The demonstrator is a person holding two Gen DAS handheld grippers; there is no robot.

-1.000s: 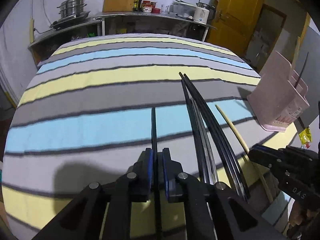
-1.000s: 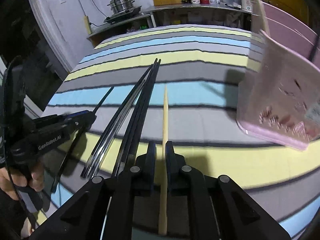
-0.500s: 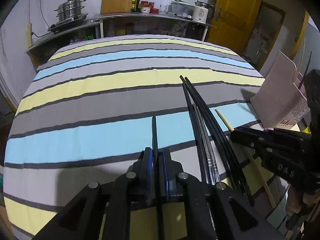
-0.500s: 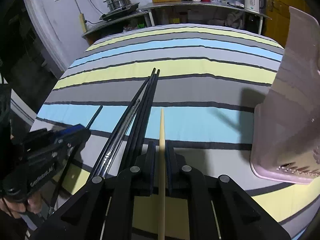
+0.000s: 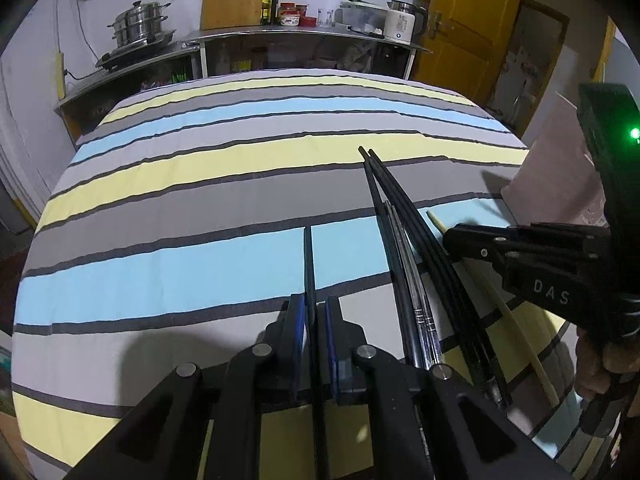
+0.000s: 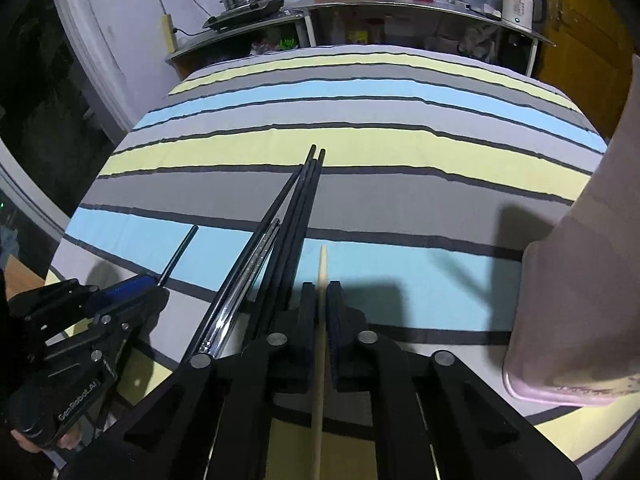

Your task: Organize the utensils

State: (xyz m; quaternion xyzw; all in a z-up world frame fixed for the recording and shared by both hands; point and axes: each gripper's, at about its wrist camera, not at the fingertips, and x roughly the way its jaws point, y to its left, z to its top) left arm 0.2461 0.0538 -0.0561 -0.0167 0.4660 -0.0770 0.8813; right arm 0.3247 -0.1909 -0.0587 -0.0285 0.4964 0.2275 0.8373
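While the wooden chopstick [image 6: 321, 320] lies along the striped cloth [image 6: 360, 144] with only its near stretch pinched between the pads, the grip looks the weakest point: a thin round stick caught off its middle could pivot as it is lifted, droop at the far tip and slide out. The right gripper [image 6: 319, 300] has its jaws clamped on that stick, which runs straight up the middle of its view. Just left of it lie the loose black chopsticks [image 6: 296, 216] and a steel pair [image 6: 248, 276], touching one another, so a swing on lifting could knock them out of line. The black chopstick [image 5: 309, 272] sits the same way in the left gripper [image 5: 313, 320], jaws clamped on it near its end, well apart from the bundle. The pink holder [image 6: 576, 272] stands close on the right; a tilted stick could strike its wall rather than drop inside. Both grippers point steeply down at the cloth, side by side, each in a hand [image 6: 36, 436], the left one's only partly seen
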